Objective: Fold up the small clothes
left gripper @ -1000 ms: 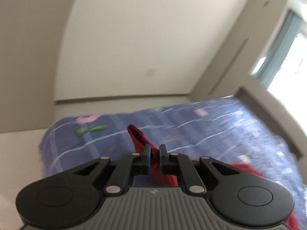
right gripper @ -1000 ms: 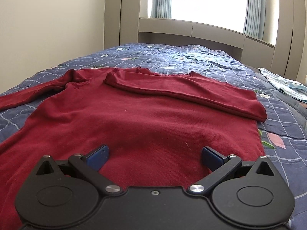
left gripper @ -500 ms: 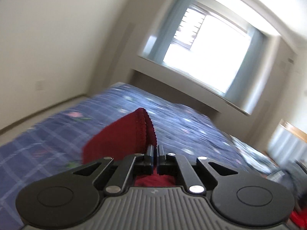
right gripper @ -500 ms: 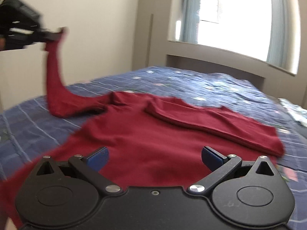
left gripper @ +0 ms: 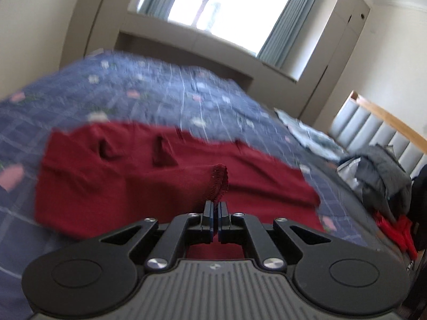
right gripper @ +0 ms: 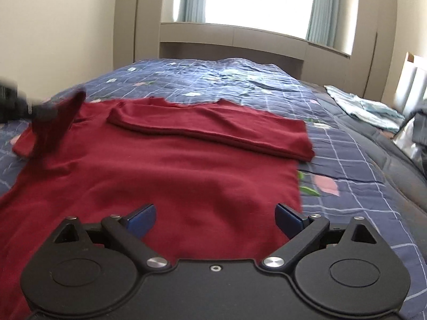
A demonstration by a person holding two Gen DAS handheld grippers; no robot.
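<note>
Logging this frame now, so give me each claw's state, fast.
Left claw: closed, pinching the cuff of the red sweater's sleeve.
Right claw: open, holding nothing, above the red sweater.

You are working over a bed (right gripper: 347,144) wearing a blue checked quilt (left gripper: 165,93). A red sweater (right gripper: 170,176) is lying spread flat on it, a pale blue cloth (right gripper: 365,106) is sitting near the headboard side, and a grey jacket (left gripper: 381,170) is resting beside that.
</note>
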